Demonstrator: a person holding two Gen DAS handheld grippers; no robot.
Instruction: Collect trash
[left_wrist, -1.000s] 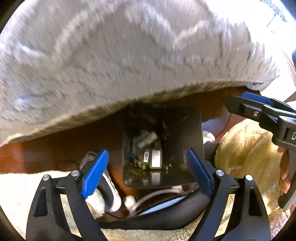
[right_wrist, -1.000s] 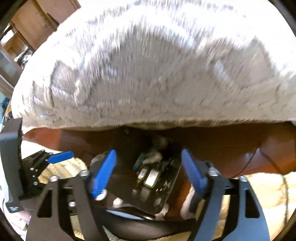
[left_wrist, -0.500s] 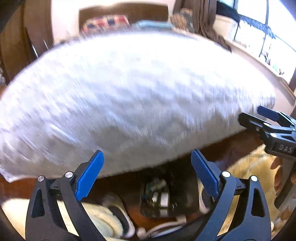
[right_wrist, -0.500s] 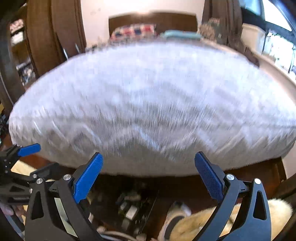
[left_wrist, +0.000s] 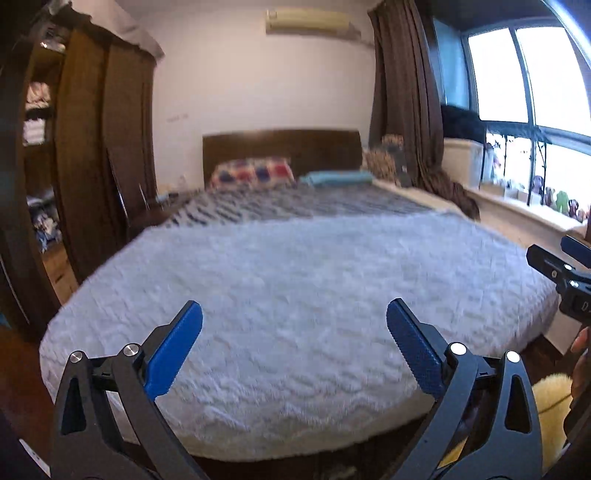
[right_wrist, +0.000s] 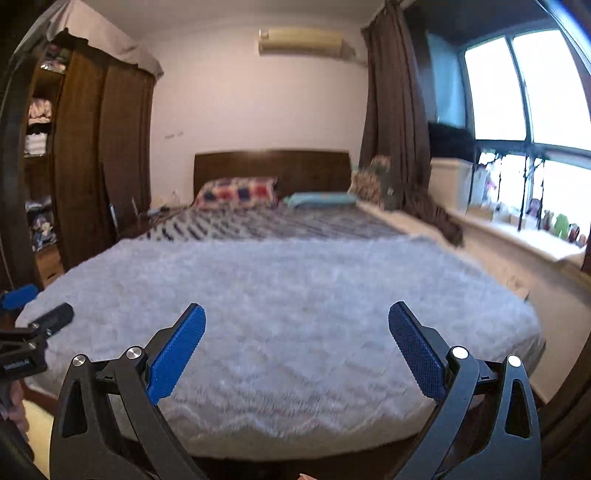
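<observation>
A: What do the 2 wrist views show?

B: Both look level across a bedroom. A wide bed under a fluffy pale-grey blanket (left_wrist: 295, 295) fills the middle, with a dark wooden headboard (left_wrist: 280, 147), a red, blue and white checked pillow (left_wrist: 253, 171) and a folded teal cloth (left_wrist: 336, 178) at its far end. A dark wooden wardrobe (left_wrist: 99, 166) stands on the left of the view; brown curtains (left_wrist: 402, 103) and a bright window (left_wrist: 528, 74) are on the right.

A: And the grippers?

B: The left gripper (left_wrist: 294, 349) stands wide apart, its blue pads (left_wrist: 173, 350) with nothing between them. The right gripper (right_wrist: 296, 349) is spread just as wide and also empty. The left gripper's jaws have just been opening. Each shows at the edge of the other's view, held side by side.

A: Where is the trash?

B: No trash and no bin appear in either view. The blanket looks clear of litter, though motion blur hides small things.

A: How far along is the task?

B: Nothing is carried, so I judge the hands are between pickups or finished; the views cannot settle which.
</observation>
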